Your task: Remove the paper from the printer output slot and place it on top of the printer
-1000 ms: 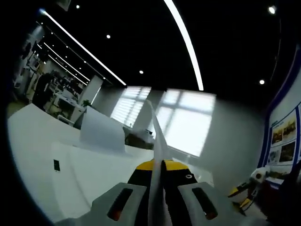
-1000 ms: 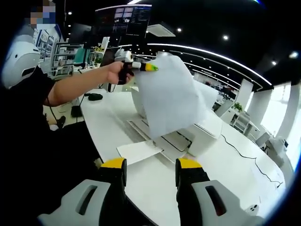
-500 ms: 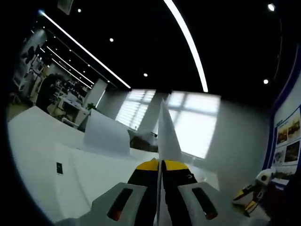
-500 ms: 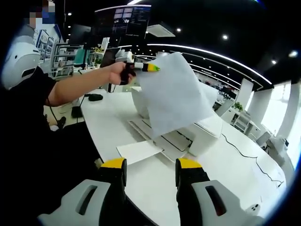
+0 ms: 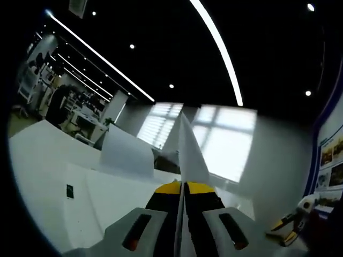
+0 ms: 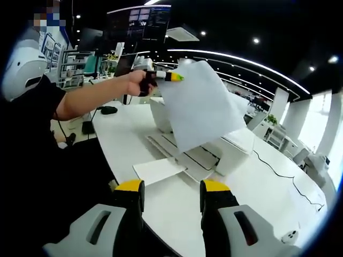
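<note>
Left gripper (image 5: 182, 188) is clamped on the paper (image 5: 188, 152), jaws pinched together with the sheet edge-on between the yellow tips and standing up past them. In the right gripper view that same left gripper (image 6: 170, 77) is up in the air in the person's hand (image 6: 136, 83), pinching the paper (image 6: 201, 104) at its top corner; the sheet hangs down from there, clear of the printer (image 6: 214, 147) and above it. The printer sits on the white table (image 6: 268, 187), with its front tray (image 6: 161, 170) folded out flat (white, just ahead of the near jaws). Right gripper (image 6: 170, 188) is low over the table edge, jaws spread apart with nothing between them. A thin cable (image 6: 278, 174) trails across the table beyond the printer.
</note>
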